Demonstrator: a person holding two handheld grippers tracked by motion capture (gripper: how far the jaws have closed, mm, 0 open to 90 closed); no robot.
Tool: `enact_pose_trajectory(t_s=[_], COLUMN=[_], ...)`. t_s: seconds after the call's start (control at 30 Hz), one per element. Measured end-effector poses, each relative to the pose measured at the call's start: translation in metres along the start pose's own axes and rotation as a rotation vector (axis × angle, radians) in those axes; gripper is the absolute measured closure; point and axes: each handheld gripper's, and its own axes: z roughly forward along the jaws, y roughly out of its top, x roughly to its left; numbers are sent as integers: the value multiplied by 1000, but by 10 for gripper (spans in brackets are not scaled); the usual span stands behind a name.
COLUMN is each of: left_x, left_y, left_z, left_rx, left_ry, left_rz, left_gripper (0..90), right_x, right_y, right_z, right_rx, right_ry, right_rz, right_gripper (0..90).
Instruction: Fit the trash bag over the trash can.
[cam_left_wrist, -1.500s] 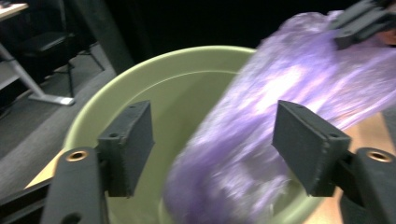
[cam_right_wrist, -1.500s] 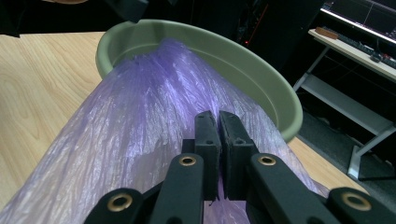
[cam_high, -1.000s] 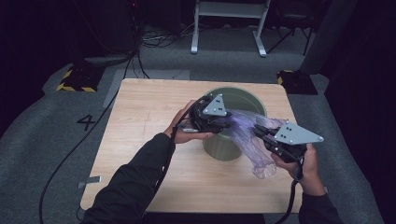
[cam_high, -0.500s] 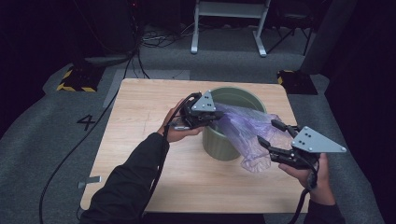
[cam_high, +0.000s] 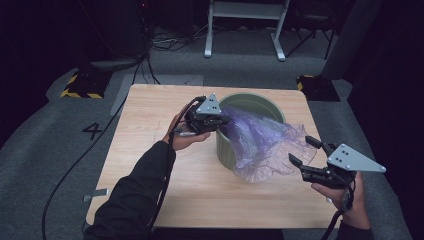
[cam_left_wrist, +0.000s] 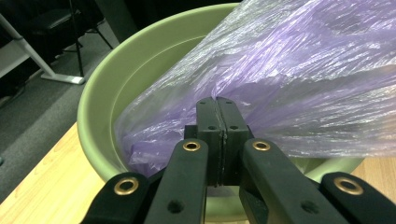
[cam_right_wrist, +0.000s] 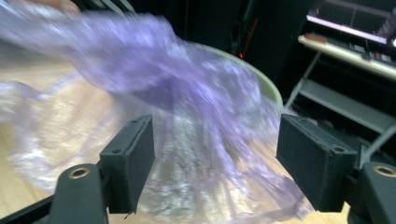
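Left gripper (cam_high: 223, 120): I see its jaws clamped on the purple plastic bag (cam_high: 260, 142) at the near rim of the green bucket (cam_high: 252, 103)
Right gripper (cam_high: 306, 151): I see its jaws spread wide, holding nothing, just beside the bag's loose end
Bag: draped from the bucket mouth over its side onto the wooden table (cam_high: 150, 125)
Bucket: upright, mid-table

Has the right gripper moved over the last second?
Yes. In the high view the right gripper has pulled back off the purple bag, away from the green bucket toward the table's right near corner, jaws now open.
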Motion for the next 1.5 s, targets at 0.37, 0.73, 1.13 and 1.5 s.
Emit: enact_pose_trajectory(t_s=[0.37, 0.73, 1.13, 1.5], left_x=[4, -11, -69, -114], left_y=[-7, -10, -8, 9], left_z=[-8, -25, -49, -50], left_rx=[-26, -94, -197, -160], left_ry=[-7, -25, -133, -150], left_rz=[-18, -46, 2, 85], left_gripper=[790, 354, 154, 154], right_x=[-6, 2, 8, 15], right_y=[-18, -13, -9, -5], right_z=[24, 34, 36, 39], right_rx=[35, 7, 9, 22], right_ry=[89, 98, 100, 94], right_rz=[41, 6, -28, -53], right_gripper=[753, 886, 900, 900])
